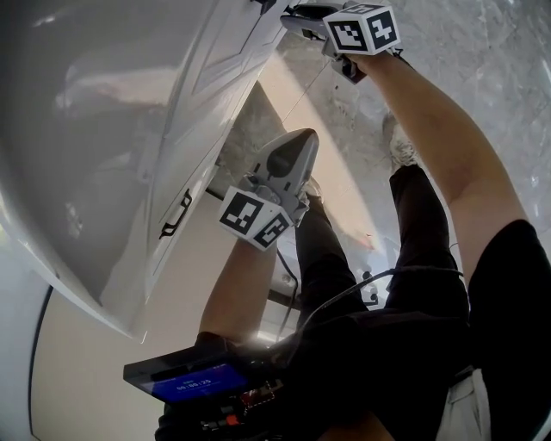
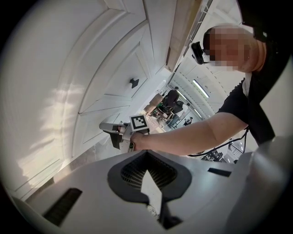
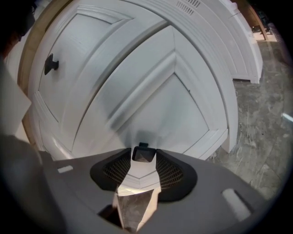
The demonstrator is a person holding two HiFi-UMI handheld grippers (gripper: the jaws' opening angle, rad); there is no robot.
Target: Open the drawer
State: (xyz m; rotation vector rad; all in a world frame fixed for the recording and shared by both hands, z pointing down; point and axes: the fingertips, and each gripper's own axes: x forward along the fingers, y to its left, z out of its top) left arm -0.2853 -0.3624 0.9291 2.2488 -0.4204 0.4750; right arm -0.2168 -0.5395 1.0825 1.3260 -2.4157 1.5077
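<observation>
Head view: white cabinet (image 1: 129, 129) at left, right gripper (image 1: 297, 17) up at its front.
Left gripper view: left gripper (image 2: 145, 155) jaws pressed together, empty.
Right gripper view: jaws spread around the drawer (image 3: 151, 100) knob (image 3: 143, 153), not pinching yet. Drawer is likely rigid and may stick. Grip the knob.

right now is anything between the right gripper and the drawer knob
Nothing visible does. In the right gripper view, the right gripper has its jaws open with the dark knob right at their mouth, and only bare white drawer front around it.
</observation>
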